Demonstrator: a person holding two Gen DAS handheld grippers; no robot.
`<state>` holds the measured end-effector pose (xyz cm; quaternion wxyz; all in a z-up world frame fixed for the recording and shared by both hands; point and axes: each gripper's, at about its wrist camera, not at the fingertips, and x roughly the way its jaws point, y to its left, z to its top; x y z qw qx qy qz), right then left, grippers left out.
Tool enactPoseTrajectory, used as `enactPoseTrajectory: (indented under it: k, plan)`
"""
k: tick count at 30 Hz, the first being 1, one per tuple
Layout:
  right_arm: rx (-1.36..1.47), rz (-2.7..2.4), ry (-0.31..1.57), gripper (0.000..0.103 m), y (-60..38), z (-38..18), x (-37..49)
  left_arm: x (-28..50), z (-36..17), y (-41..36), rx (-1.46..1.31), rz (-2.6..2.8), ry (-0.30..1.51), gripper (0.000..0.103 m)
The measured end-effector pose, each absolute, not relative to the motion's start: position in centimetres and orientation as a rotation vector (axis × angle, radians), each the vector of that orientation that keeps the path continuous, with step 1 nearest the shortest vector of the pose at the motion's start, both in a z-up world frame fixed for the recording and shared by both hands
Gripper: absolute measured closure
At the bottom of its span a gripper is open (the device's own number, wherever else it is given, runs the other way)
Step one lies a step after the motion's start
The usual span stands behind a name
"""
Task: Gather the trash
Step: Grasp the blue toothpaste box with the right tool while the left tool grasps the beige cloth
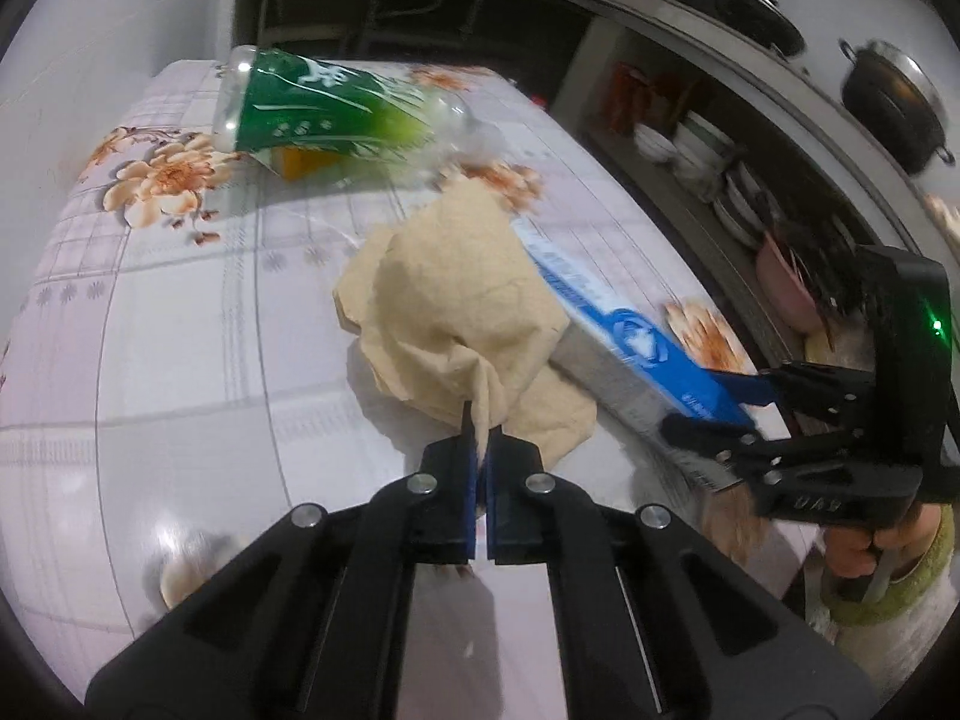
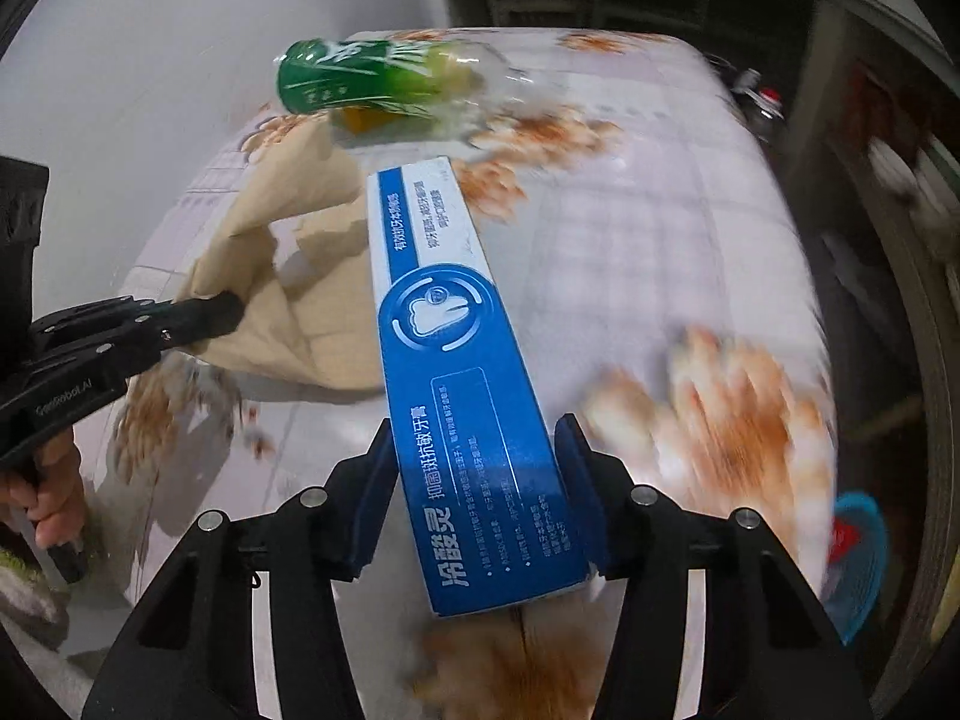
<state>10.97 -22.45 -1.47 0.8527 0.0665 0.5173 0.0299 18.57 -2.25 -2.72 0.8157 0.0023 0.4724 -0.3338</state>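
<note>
My left gripper [image 1: 480,444] is shut on a corner of the crumpled tan paper napkin [image 1: 450,294], which hangs from it just above the flowered tablecloth [image 1: 150,300]. My right gripper [image 2: 477,450] is shut on the blue and white toothpaste box [image 2: 456,348] and holds it off the table; the box also shows in the left wrist view [image 1: 618,336]. An empty clear plastic bottle with a green label [image 1: 324,108] lies on its side at the table's far end, also in the right wrist view [image 2: 372,81]. The napkin [image 2: 288,288] shows left of the box.
An orange bit [image 1: 300,163] lies under the bottle. Open shelves with stacked bowls and plates [image 1: 714,162] stand right of the table. A dark pot [image 1: 894,102] sits on the counter above. A white wall is to the left. A blue object [image 2: 858,558] lies low at right.
</note>
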Motion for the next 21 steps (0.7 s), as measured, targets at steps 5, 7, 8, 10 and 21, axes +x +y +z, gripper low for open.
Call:
enactPoseTrajectory:
  k: [5,7,8,10,21]
  plan:
    - [0.239,-0.051,1.066,0.053,-25.2,-1.5,6.5,16.6,-3.3,-2.6,0.057,-0.775,1.066,0.102]
    - [0.274,-0.094,1.058,0.053,-25.9,-1.6,5.2,15.6,-3.4,-3.0,0.102,-0.800,1.068,0.102]
    - [0.281,-0.100,1.055,0.053,-25.9,-1.7,5.0,15.3,-3.4,-3.2,0.113,-0.810,1.067,0.102]
    - [0.287,-0.113,1.045,0.053,-25.8,-1.8,4.4,14.6,-3.2,-3.6,0.144,-0.841,1.058,0.095]
    - [0.304,-0.147,1.022,0.053,-25.5,-2.0,3.8,13.9,-0.8,-4.4,0.233,-0.828,0.906,0.038]
